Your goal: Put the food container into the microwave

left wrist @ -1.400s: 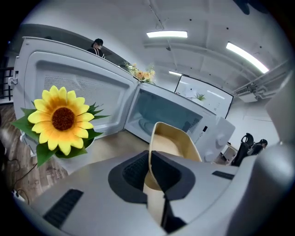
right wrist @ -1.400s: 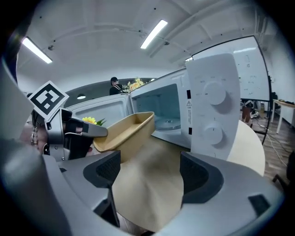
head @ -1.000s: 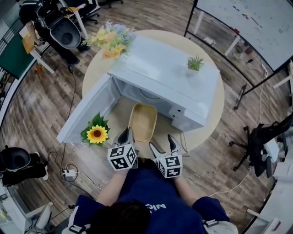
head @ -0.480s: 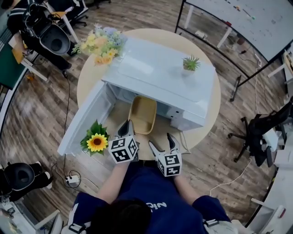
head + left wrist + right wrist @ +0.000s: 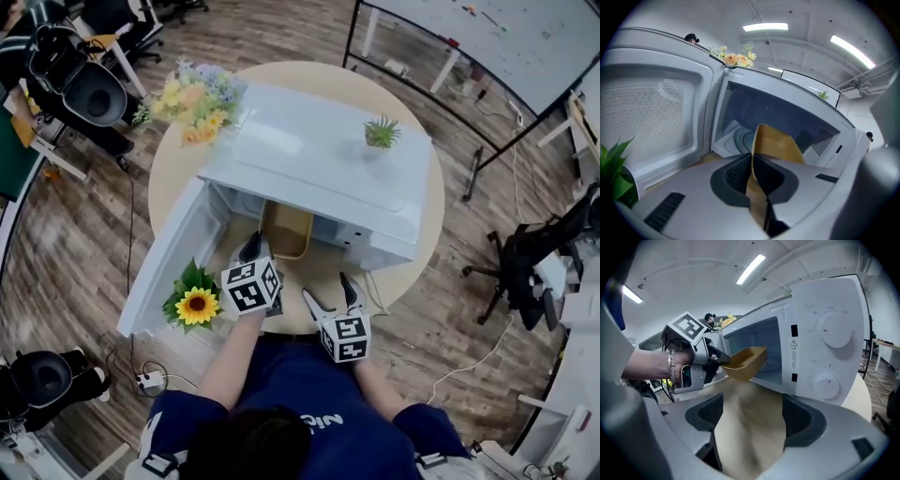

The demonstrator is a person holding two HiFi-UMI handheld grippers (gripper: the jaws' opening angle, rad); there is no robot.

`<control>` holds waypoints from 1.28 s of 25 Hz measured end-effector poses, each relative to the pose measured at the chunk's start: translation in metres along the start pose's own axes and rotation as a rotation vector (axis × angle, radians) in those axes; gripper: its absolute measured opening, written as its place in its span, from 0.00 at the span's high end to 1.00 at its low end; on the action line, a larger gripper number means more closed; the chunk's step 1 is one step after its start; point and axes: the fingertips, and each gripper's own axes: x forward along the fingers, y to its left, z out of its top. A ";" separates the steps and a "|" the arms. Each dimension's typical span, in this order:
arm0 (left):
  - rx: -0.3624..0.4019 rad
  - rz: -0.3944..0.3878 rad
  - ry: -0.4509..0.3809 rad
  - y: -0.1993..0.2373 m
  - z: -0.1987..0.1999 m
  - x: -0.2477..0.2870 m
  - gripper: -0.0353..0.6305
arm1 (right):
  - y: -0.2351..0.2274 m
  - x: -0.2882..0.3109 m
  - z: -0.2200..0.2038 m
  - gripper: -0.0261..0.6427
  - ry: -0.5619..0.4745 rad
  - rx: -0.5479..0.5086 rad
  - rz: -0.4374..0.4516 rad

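A tan food container (image 5: 287, 229) is halfway into the mouth of the white microwave (image 5: 323, 159), whose door (image 5: 173, 253) stands swung open to the left. My left gripper (image 5: 255, 251) is shut on the container's (image 5: 774, 146) near rim and holds it off the table. From the right gripper view the container (image 5: 746, 363) hangs level in front of the cavity. My right gripper (image 5: 330, 296) stays open near the table's front edge, nothing between its fingers (image 5: 704, 414).
A sunflower (image 5: 196, 304) sits beside the open door at the left. A flower bunch (image 5: 194, 97) and a small green plant (image 5: 380, 133) stand by and on the microwave. Its control dials (image 5: 832, 331) face my right gripper. Chairs ring the round table (image 5: 178, 164).
My left gripper has carried the container forward, from the table in front of the microwave into its opening. The right gripper has stayed where it was.
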 end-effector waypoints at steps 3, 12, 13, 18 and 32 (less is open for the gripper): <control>-0.001 -0.002 0.007 0.002 0.003 0.011 0.92 | 0.004 0.002 0.000 0.39 0.002 -0.005 -0.001; 0.008 -0.055 0.016 0.000 0.016 0.048 0.91 | -0.008 -0.003 -0.005 0.39 0.020 0.024 -0.069; 0.008 -0.057 0.017 0.000 0.017 0.052 0.91 | -0.009 -0.004 -0.006 0.39 0.022 0.027 -0.078; 0.002 -0.061 0.020 0.002 0.021 0.069 0.91 | -0.017 -0.011 -0.012 0.39 0.036 0.046 -0.121; 0.019 -0.068 0.007 0.001 0.032 0.097 0.91 | -0.028 -0.022 -0.024 0.39 0.066 0.056 -0.202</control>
